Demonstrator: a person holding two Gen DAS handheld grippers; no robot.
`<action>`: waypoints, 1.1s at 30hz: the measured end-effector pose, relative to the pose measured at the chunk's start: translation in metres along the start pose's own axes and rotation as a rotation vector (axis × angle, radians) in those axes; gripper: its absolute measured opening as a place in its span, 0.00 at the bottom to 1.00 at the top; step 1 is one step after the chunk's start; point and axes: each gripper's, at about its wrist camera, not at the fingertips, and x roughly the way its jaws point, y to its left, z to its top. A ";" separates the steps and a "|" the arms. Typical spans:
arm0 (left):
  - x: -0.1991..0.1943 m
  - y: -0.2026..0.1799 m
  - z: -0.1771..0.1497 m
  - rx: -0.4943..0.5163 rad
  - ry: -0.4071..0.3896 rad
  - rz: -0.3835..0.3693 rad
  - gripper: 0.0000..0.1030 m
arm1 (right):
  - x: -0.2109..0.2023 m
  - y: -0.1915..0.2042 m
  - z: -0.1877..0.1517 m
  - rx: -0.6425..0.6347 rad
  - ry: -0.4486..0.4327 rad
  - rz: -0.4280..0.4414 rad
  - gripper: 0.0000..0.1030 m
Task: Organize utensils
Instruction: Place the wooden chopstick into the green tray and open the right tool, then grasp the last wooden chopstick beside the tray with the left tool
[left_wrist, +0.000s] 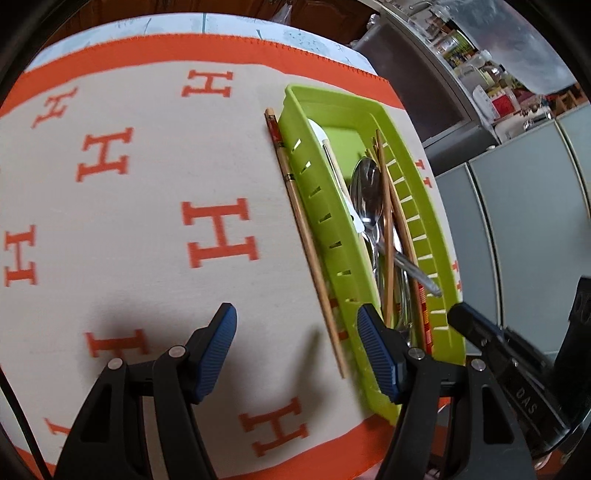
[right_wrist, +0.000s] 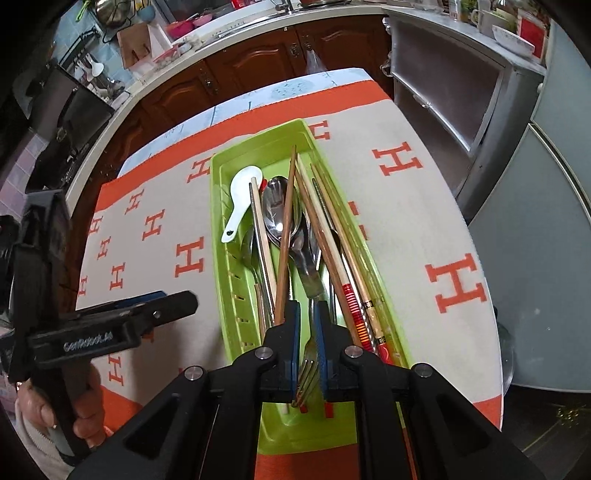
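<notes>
- Right gripper (right_wrist: 306, 314): blue pads nearly together, only a narrow gap between them. A fork (right_wrist: 308, 363) shows through that gap, lying in the tray below; no sure grip on it, cannot tell if the pads touch anything.
- Right gripper hangs over the near end of the green tray (right_wrist: 218, 192), pointing steeply down into it.
- Left gripper (left_wrist: 295, 350): jaws standing well apart, nothing between the pads. Its right pad sits over the tray's near left wall, its left pad over bare cloth.
- One loose chopstick (left_wrist: 306, 243) lies on the cloth just outside the tray's left wall, running alongside it, between the spread pads at its near end.
- Inside the tray: white ceramic spoon (right_wrist: 240, 199) at the far left, metal spoons (right_wrist: 279, 210) mid-tray, wooden chopsticks (right_wrist: 321, 236) crossing lengthwise, a red-banded pair (right_wrist: 351, 306) toward the right wall.
- Tray rests on a beige tablecloth (left_wrist: 147, 221) with orange H letters and an orange border.
- Left of the tray, in the right wrist view, a hand (right_wrist: 55, 410) grips the left tool's handle.
- Beyond the tray: dark wood cabinets (right_wrist: 258, 59), grey shelving to the right.
</notes>
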 end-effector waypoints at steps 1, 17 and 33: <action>0.003 0.000 0.000 -0.006 0.001 -0.002 0.64 | 0.000 -0.001 0.000 0.005 -0.001 0.002 0.08; 0.029 -0.027 0.005 0.084 -0.004 0.143 0.64 | 0.002 -0.025 -0.008 0.066 -0.010 0.024 0.08; 0.043 -0.055 0.007 0.281 -0.025 0.375 0.39 | -0.006 -0.032 -0.012 0.103 -0.034 0.022 0.08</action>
